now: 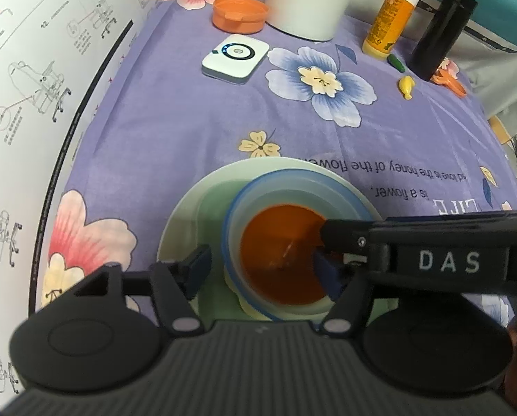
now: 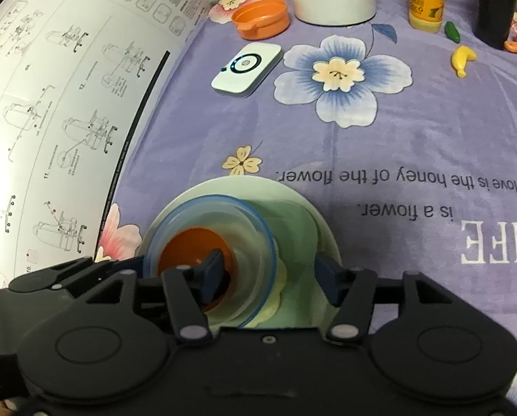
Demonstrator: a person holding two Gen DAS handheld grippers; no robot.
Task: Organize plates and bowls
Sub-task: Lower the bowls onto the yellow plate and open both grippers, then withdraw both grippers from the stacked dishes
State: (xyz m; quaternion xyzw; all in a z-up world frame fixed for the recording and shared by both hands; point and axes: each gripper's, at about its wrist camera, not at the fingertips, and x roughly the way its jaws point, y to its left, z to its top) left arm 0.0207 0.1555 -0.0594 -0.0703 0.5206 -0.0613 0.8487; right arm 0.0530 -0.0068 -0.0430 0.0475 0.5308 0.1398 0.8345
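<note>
Orange shows at the bottom of the nested stack: an orange bowl (image 1: 281, 253) sits inside a clear blue-rimmed bowl (image 1: 293, 187), and both stand on a pale green plate (image 1: 185, 215) on the desk (image 1: 189, 121), which a purple flowered cloth covers. The stack is directly under both grippers, so neither hand is clearly nearer. The left gripper (image 1: 258, 270) has its jaws apart; they straddle the near left wall of the blue-rimmed bowl, one finger outside over the plate and one over the orange bowl, and no pad seems to press on anything. The right gripper (image 2: 270, 274) also has its jaws apart, across the right wall of the same bowl, one finger inside and one outside above the plate. I judge that the stack is released and stands by itself, so the coming move depends on lifting both grippers straight up without catching the thin rim. Farther back lie a white square device (image 1: 236, 55), an orange lid (image 1: 240, 14), a white cylinder (image 1: 310, 0), an orange bottle (image 1: 395, 10) and a small yellow toy banana (image 1: 405, 86).
</note>
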